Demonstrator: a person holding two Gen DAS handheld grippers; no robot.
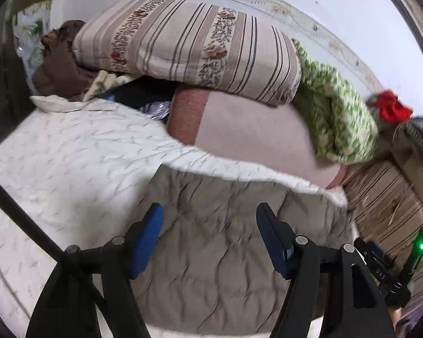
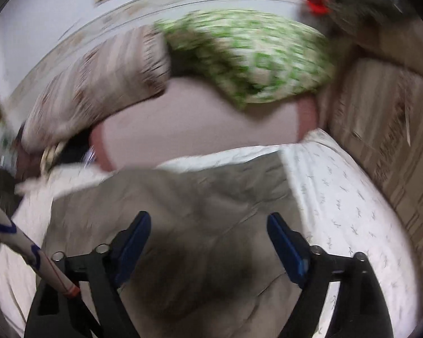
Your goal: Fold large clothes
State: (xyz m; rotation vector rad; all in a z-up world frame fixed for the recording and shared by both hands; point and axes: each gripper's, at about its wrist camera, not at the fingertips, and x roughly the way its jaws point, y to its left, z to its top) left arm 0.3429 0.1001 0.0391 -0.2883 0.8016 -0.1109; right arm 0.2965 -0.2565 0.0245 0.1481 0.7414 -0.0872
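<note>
Here the quilt (image 1: 211, 253) is spread on the bed, grey underside turned over its white face. Soft and bulky, it is best pinched at the white hem (image 1: 239, 171). Both the left gripper (image 1: 210, 236) and the right gripper (image 2: 208, 239) are seen wide apart, empty.

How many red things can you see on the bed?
1. A red cloth sits at the far right end, past the green blanket. More may be hidden under the pile.

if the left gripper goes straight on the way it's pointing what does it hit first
Most likely the grey quilted cloth lying under the open left gripper; beyond it comes the cloth's white printed edge. Depth is hard to judge here.
</note>
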